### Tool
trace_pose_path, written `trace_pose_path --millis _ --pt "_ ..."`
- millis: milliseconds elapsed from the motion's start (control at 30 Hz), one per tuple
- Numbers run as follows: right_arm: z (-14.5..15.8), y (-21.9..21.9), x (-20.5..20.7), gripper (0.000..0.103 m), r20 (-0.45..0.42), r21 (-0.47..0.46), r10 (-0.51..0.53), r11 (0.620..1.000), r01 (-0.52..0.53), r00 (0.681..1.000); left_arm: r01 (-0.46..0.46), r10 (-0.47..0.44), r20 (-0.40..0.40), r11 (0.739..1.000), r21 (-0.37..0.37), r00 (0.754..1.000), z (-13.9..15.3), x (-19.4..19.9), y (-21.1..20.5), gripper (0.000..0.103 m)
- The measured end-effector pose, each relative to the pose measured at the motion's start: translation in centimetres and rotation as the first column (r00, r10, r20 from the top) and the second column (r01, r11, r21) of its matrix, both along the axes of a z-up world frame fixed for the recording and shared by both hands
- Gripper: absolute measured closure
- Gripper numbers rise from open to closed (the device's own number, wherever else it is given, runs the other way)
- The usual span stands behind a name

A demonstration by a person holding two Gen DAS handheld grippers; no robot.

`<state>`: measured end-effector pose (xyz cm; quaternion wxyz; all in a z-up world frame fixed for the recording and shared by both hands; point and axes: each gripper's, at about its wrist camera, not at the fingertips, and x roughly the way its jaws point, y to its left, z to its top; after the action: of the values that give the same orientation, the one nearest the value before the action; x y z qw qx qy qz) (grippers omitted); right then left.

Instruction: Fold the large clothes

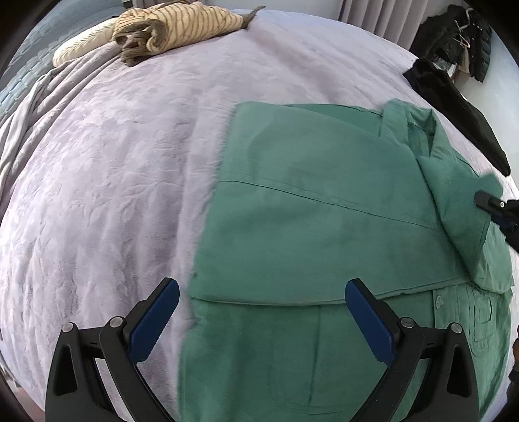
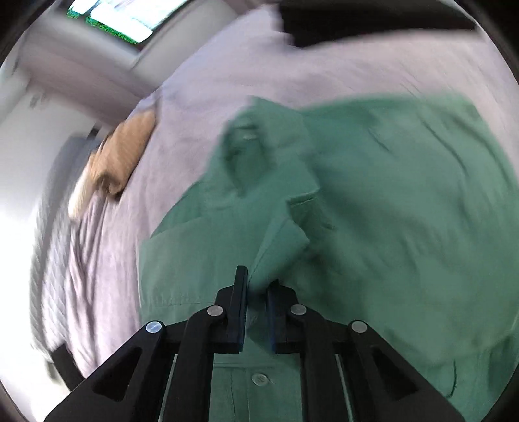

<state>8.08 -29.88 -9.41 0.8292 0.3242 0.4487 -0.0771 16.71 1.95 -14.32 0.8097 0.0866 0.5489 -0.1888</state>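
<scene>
A large green shirt lies spread on a lavender bedspread, its left side folded over the body and its collar at the far right. My left gripper hovers open above the folded panel's near edge, with nothing between its fingers. In the right wrist view the picture is blurred. There my right gripper is almost closed, with a fold of the green shirt pinched between its pads near the collar. Its black fingers show at the right edge of the left wrist view, against the cloth.
A striped beige garment lies bundled at the far end of the bed, also blurred as the striped garment. A black garment drapes over the bed's right edge. Dark clothes hang beyond it. The bedspread's left half is bare.
</scene>
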Motion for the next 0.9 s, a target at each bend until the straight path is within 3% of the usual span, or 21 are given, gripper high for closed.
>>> trace_pose_path --millis 100,167,200,333,467,600,700,800,900 --pt "0.4 4.8 2.4 0.085 -0.053 -0.133 0.156 0.978 -0.162 0.986 -0.015 0.015 -0.004 1.0 0.002 1.0 -0.3 0.5 0.7 0.0" --pt "-0.9 7.7 3.3 0.069 -0.14 -0.171 0.25 0.947 -0.272 0.958 -0.026 0.026 -0.011 1.0 0.009 1.0 -0.5 0.7 0.9 0.0" --pt "-1.6 8.9 3.4 0.056 -0.167 -0.169 0.29 0.933 -0.317 0.942 -0.03 0.03 -0.017 1.0 0.006 0.999 -0.6 0.7 0.9 0.0" --pt "-2.2 9.6 1.3 0.054 -0.188 -0.156 0.33 0.92 -0.36 0.925 -0.016 0.015 -0.034 0.999 -0.039 0.999 -0.2 0.6 0.5 0.0" --pt "-2.5 4.7 -2.9 0.053 -0.167 0.004 0.212 0.977 -0.214 0.963 0.044 -0.055 -0.086 0.991 -0.127 0.995 0.0 0.6 -2.4 0.0" --pt "-3.6 -1.8 -9.2 0.052 -0.171 0.141 0.002 0.99 0.022 0.985 0.098 -0.113 -0.098 0.985 -0.142 0.989 -0.4 0.1 -6.3 0.0" --pt "-4.2 -6.3 -13.9 0.051 -0.158 0.225 -0.179 0.951 0.212 0.971 0.143 -0.153 -0.072 0.982 -0.127 0.986 -0.4 0.4 -9.0 0.0" --pt "-5.0 -10.2 -17.6 0.051 -0.143 0.294 -0.336 0.884 0.364 0.931 0.179 -0.183 -0.044 0.979 -0.093 0.982 -1.0 2.1 -11.6 0.0" --pt "-6.5 -13.2 -19.6 0.051 -0.101 0.407 -0.476 0.781 0.473 0.873 0.163 -0.171 -0.09 0.982 -0.092 0.981 -2.5 4.8 -13.6 0.0"
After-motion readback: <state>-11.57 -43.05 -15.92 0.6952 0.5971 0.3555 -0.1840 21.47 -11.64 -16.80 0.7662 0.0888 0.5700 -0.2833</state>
